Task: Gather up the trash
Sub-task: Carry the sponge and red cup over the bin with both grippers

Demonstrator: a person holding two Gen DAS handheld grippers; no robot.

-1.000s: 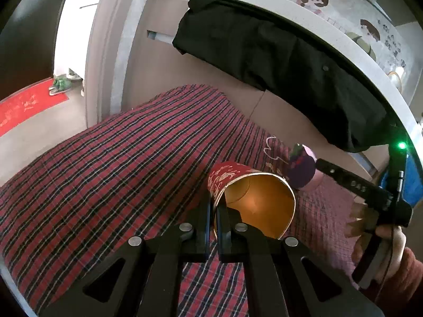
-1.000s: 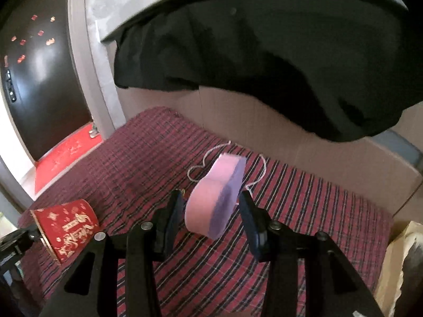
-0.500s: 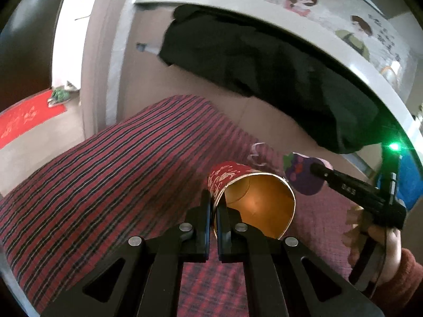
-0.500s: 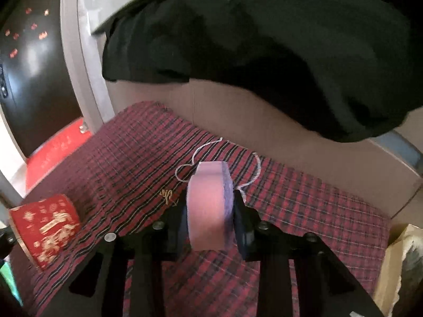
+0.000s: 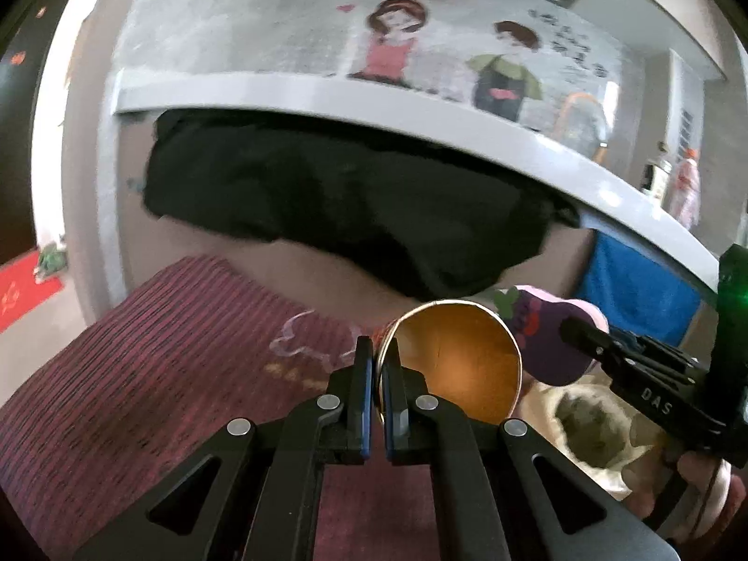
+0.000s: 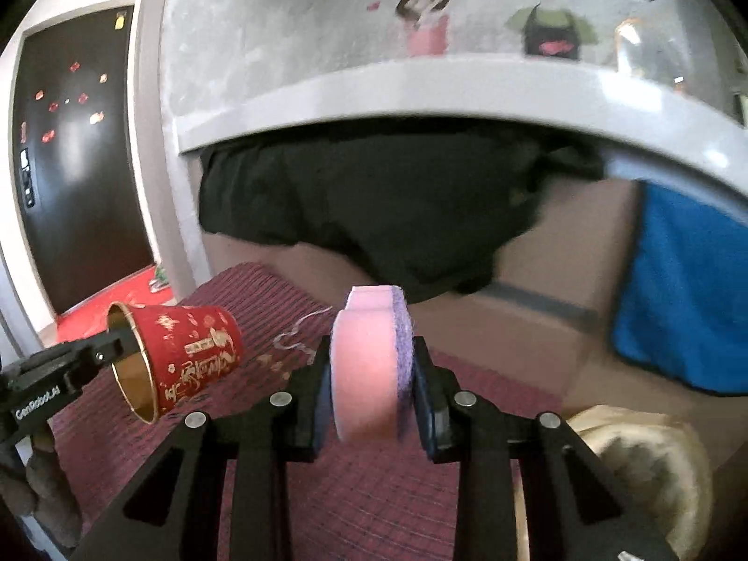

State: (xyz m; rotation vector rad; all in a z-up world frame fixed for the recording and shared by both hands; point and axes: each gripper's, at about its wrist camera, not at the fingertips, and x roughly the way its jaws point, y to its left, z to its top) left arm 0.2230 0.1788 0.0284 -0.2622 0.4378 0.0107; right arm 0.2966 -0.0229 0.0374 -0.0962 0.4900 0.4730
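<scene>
My left gripper (image 5: 379,364) is shut on the rim of a red paper cup (image 5: 460,364) with gold lettering, held on its side above the red plaid cloth (image 5: 140,397); the cup also shows in the right wrist view (image 6: 187,355). My right gripper (image 6: 371,374) is shut on a pink and purple sponge (image 6: 371,364), held upright in the air. The sponge shows in the left wrist view (image 5: 551,336) just right of the cup. A cream open-topped bag (image 6: 650,472) sits low at the right, below the sponge; it also shows in the left wrist view (image 5: 589,425).
A black garment (image 6: 374,205) hangs over a white ledge (image 6: 420,93) behind. A blue cloth (image 6: 678,308) hangs at the right over a brown cardboard panel (image 6: 537,290). A dark door (image 6: 70,177) and red mat are at far left.
Both grippers rose and moved toward the right, carrying the cup and the sponge. The cream bag came into view below them. The sponge turned edge-on between the right jaws.
</scene>
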